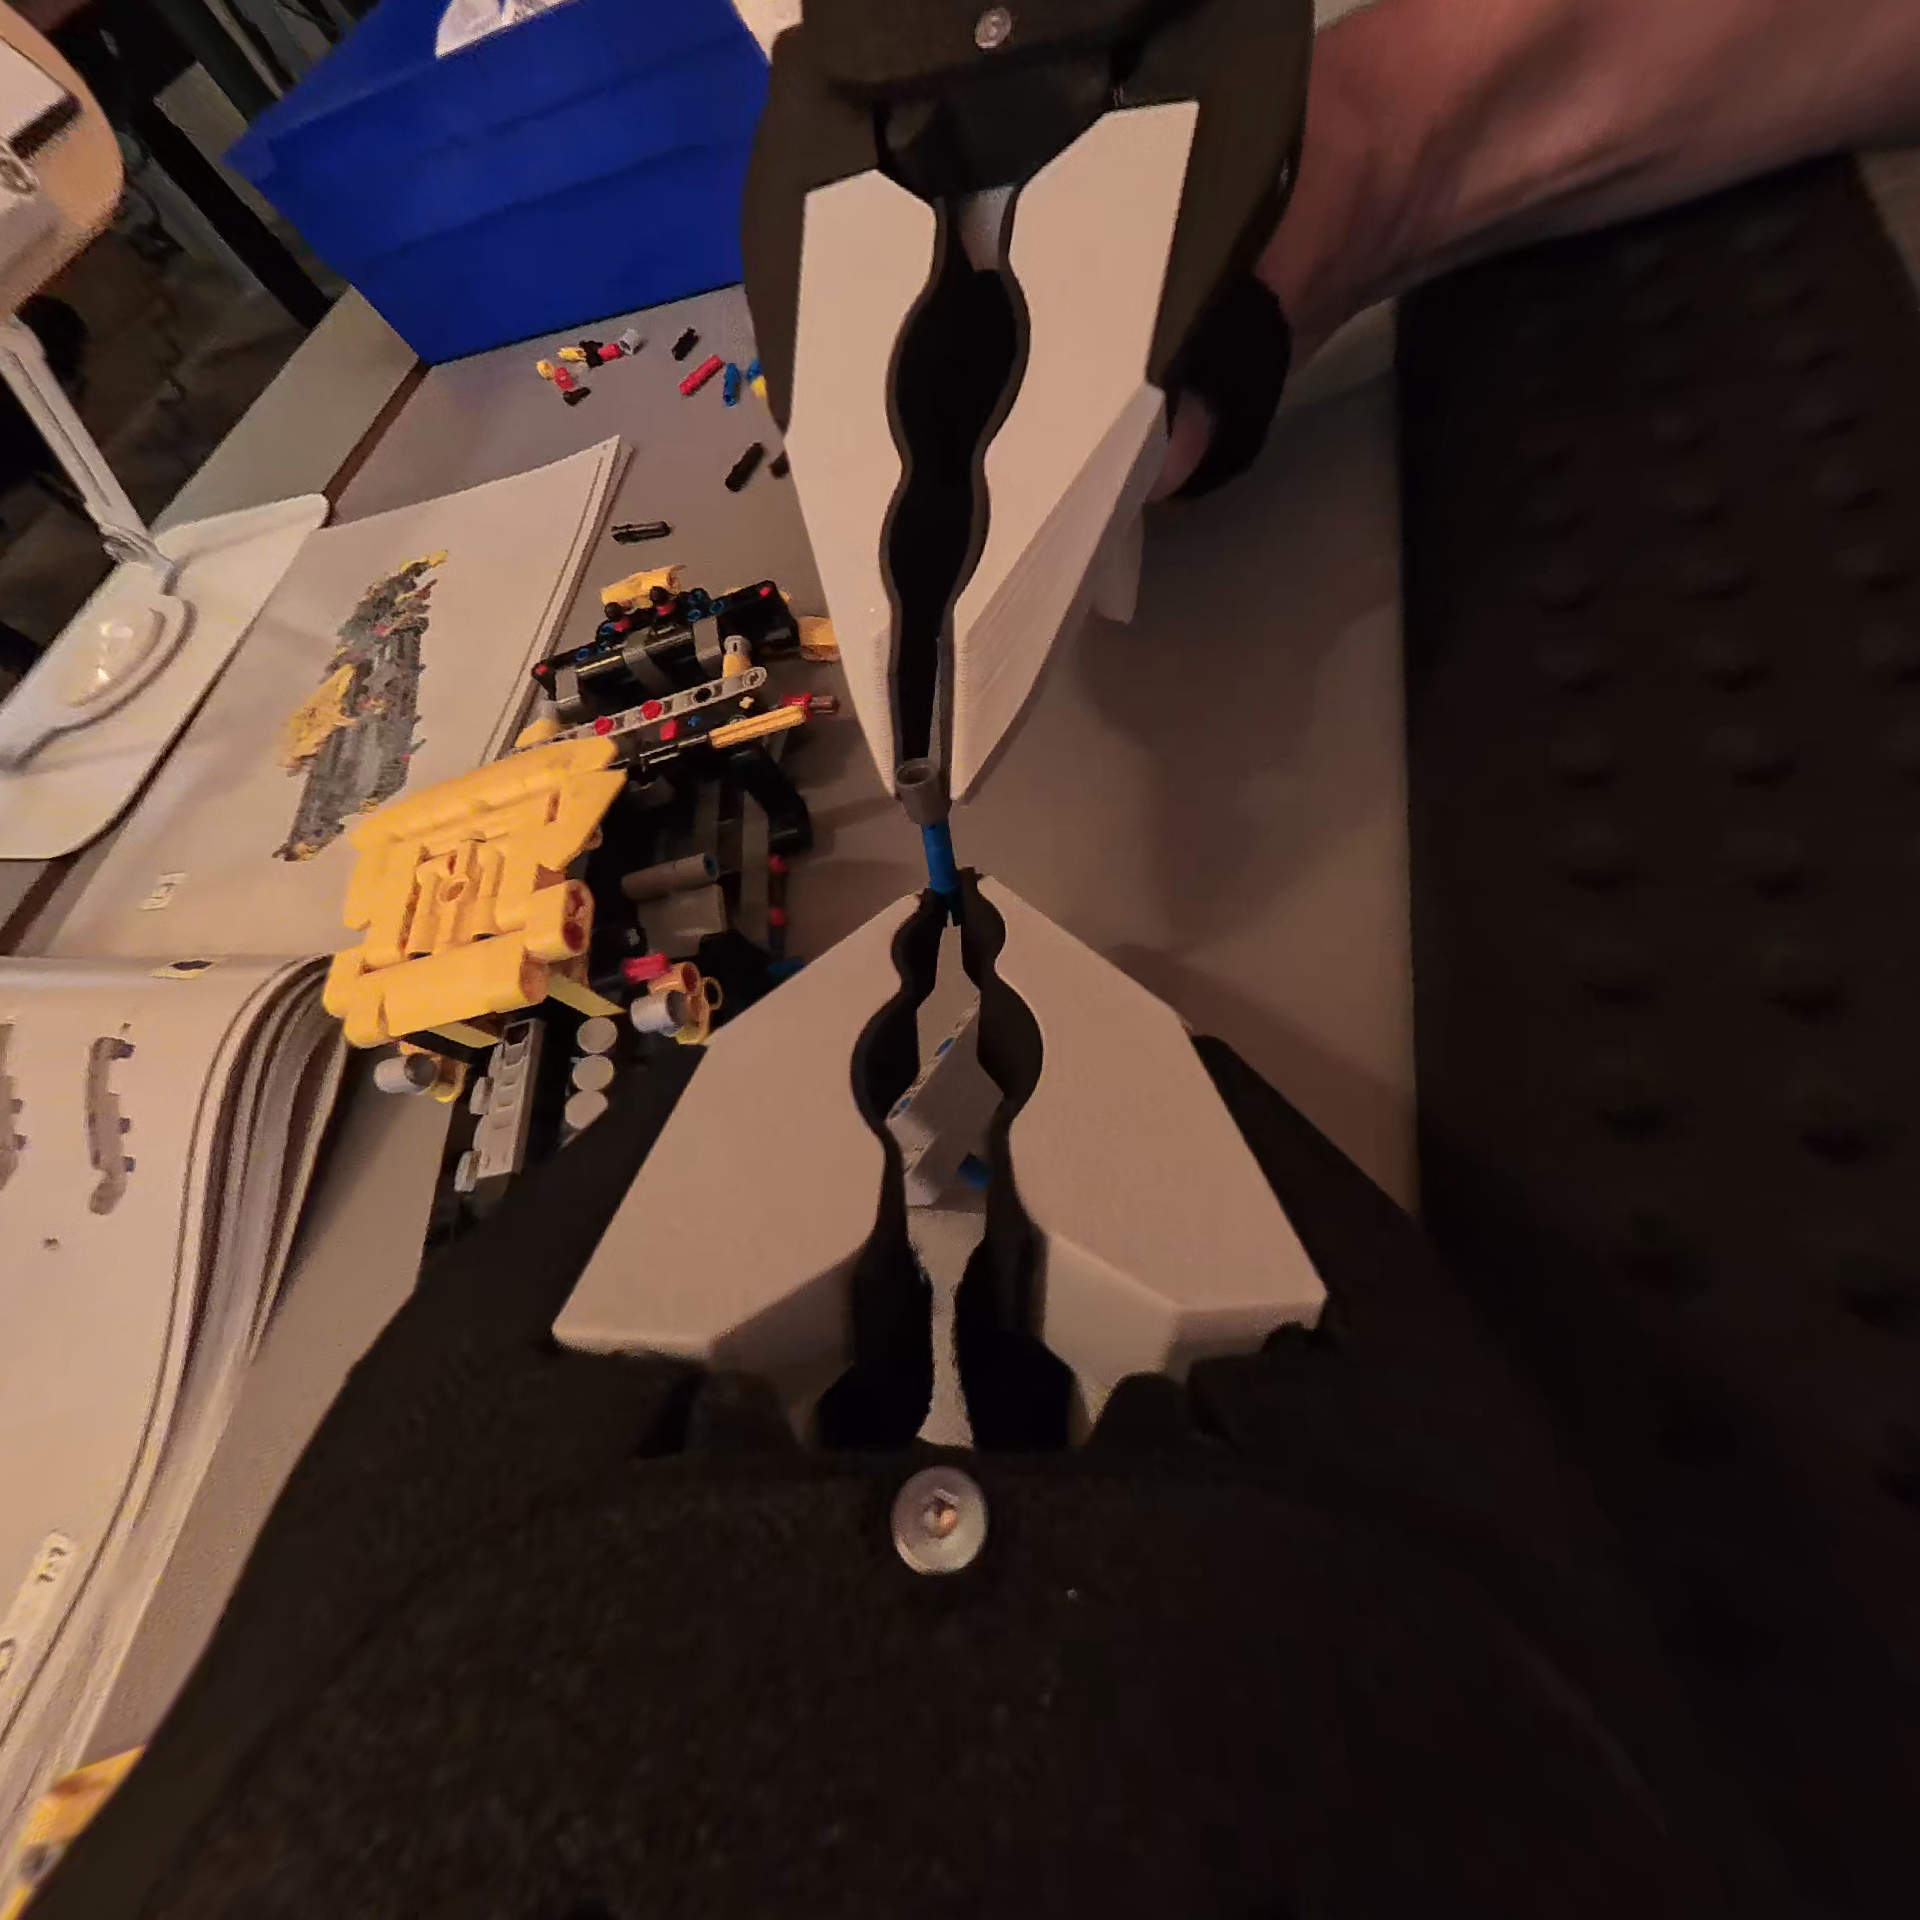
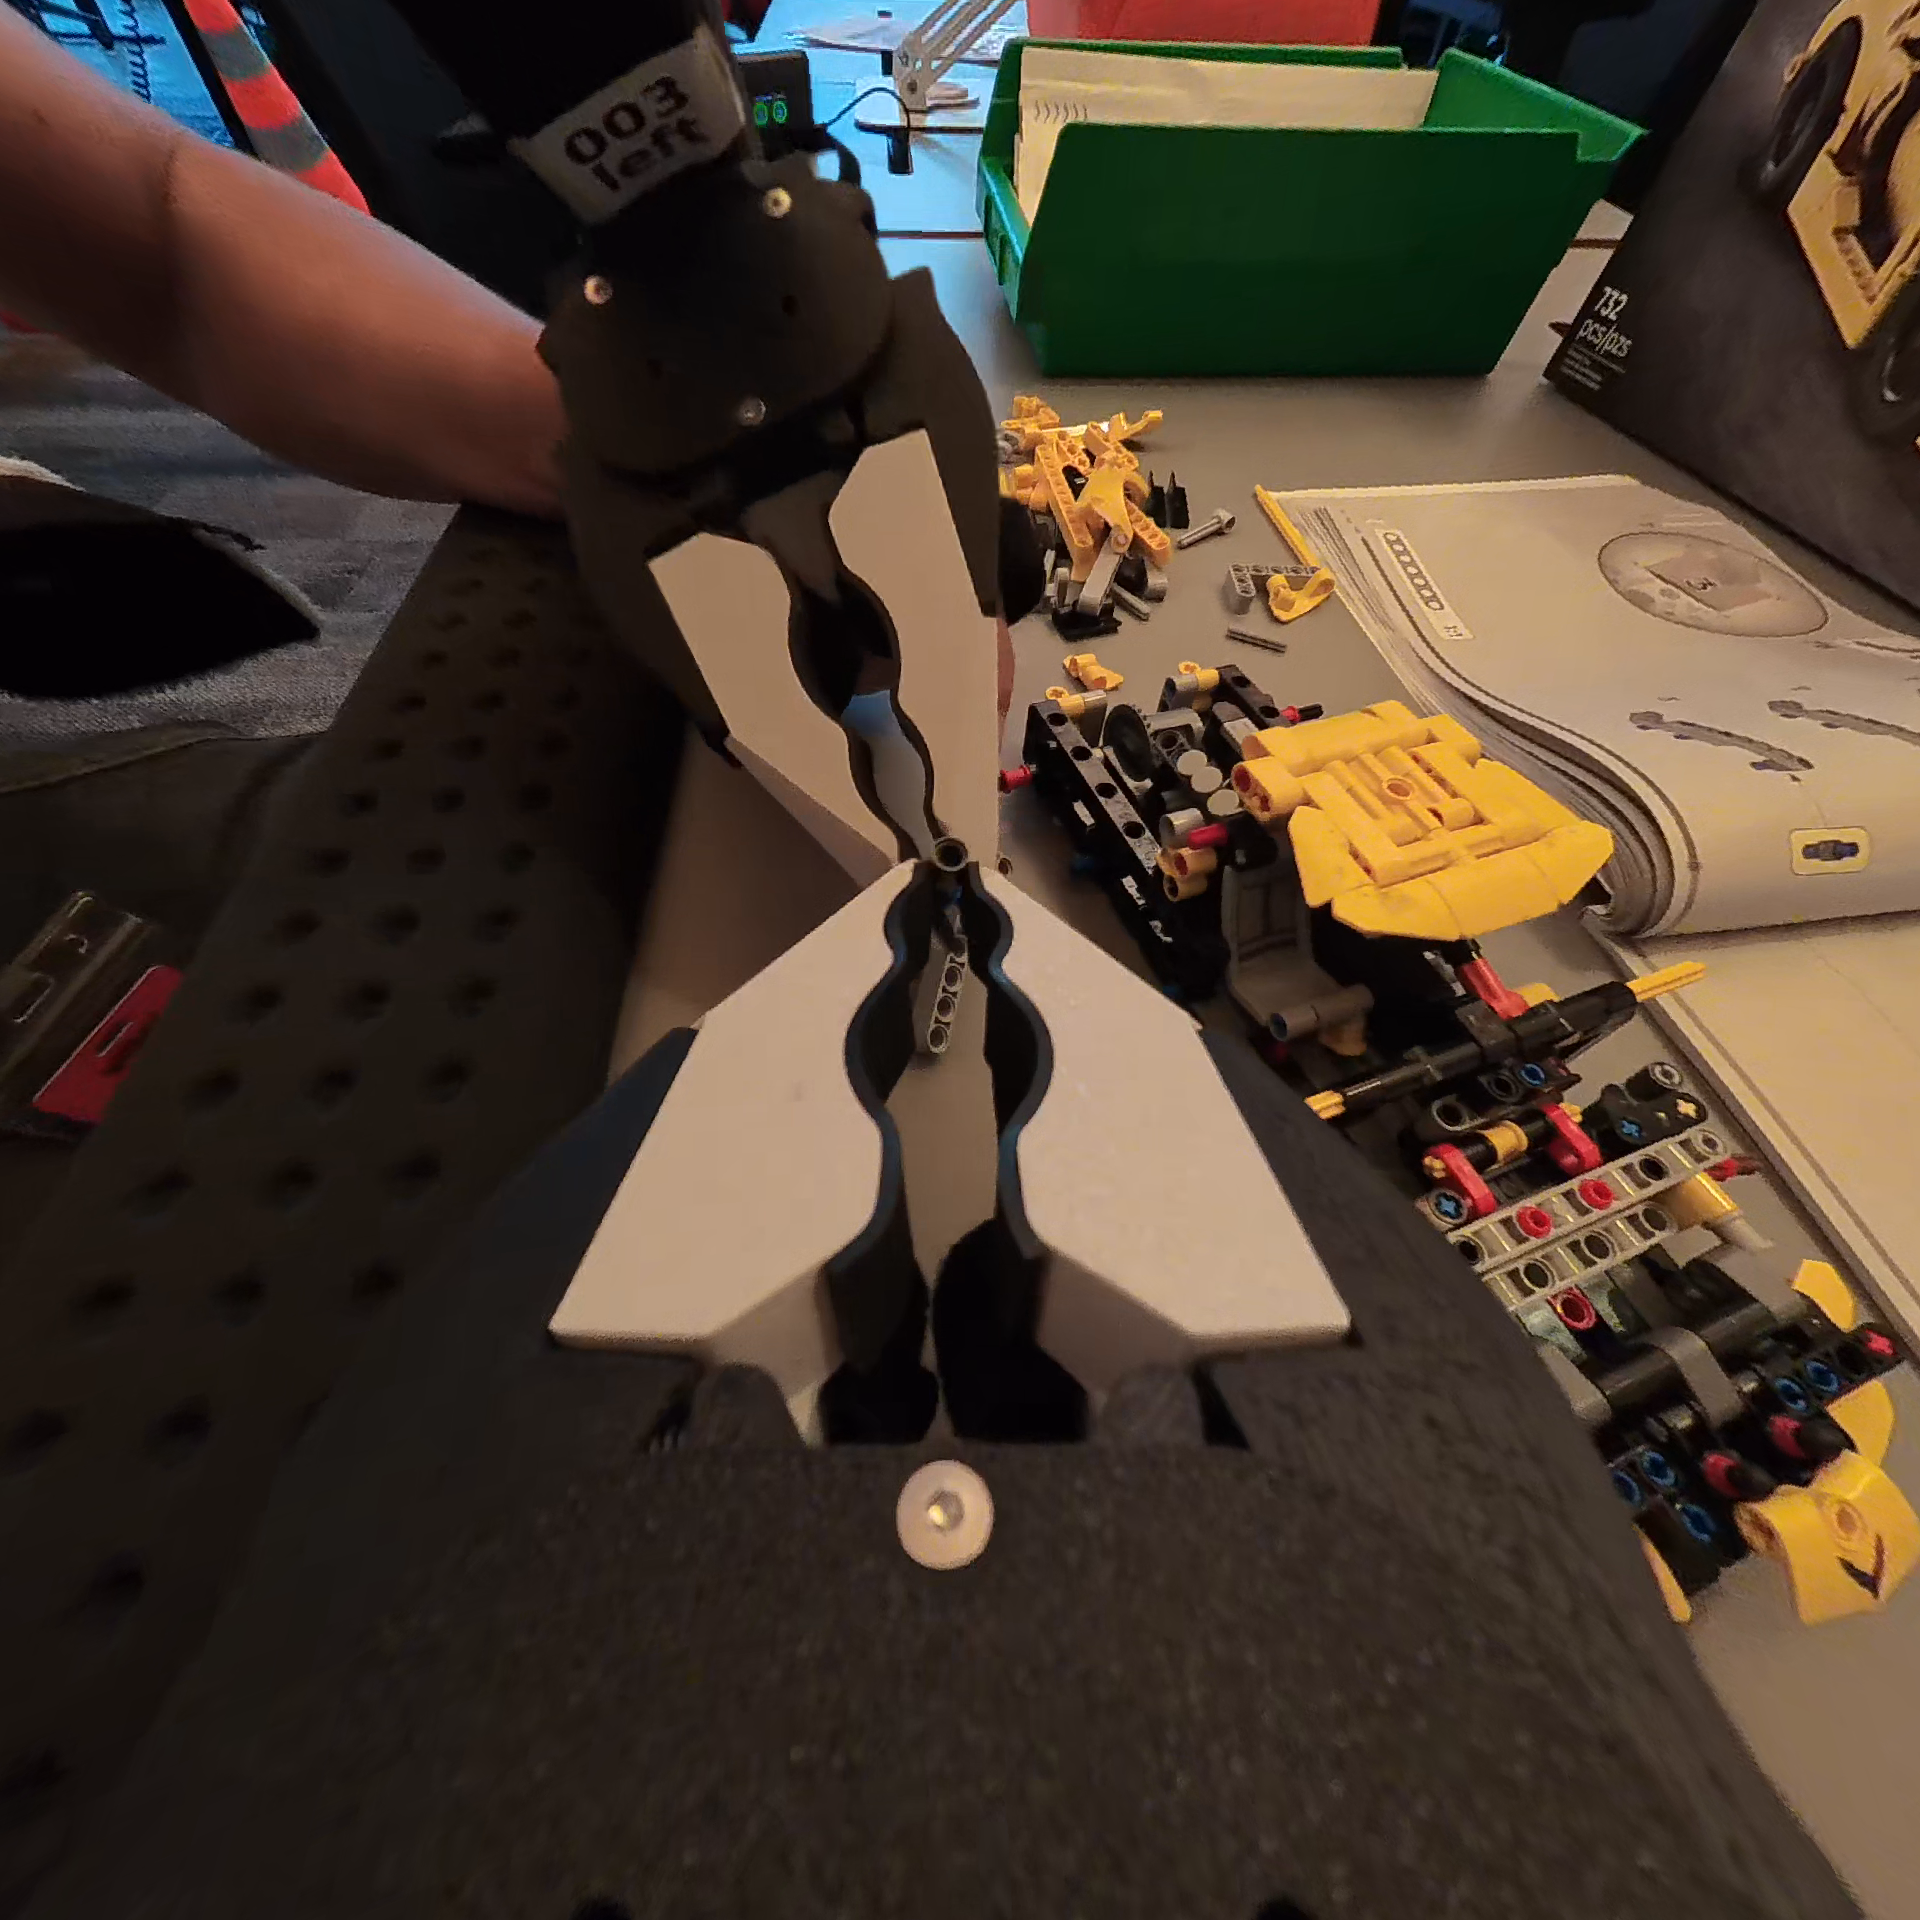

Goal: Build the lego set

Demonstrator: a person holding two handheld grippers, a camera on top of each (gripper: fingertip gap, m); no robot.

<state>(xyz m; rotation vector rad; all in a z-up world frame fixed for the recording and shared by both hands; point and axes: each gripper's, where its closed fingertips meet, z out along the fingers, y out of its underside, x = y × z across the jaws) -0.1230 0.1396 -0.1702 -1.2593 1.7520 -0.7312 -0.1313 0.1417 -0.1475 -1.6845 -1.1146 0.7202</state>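
Both grippers meet tip to tip just beside the yellow car (image 1: 468, 894). The left gripper (image 1: 943, 902) pinches a blue pin (image 1: 940, 857); the right gripper (image 1: 923, 777) pinches a grey sleeve (image 1: 920, 781). A crooked push might pop the pin loose. Spare bits lie on the grey table (image 1: 1226, 727) past the car, near a blue bin (image 1: 499, 177).

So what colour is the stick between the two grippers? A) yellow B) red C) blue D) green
C: the stick held between the left gripper and the right gripper is blue, with a grey sleeve on its far end.
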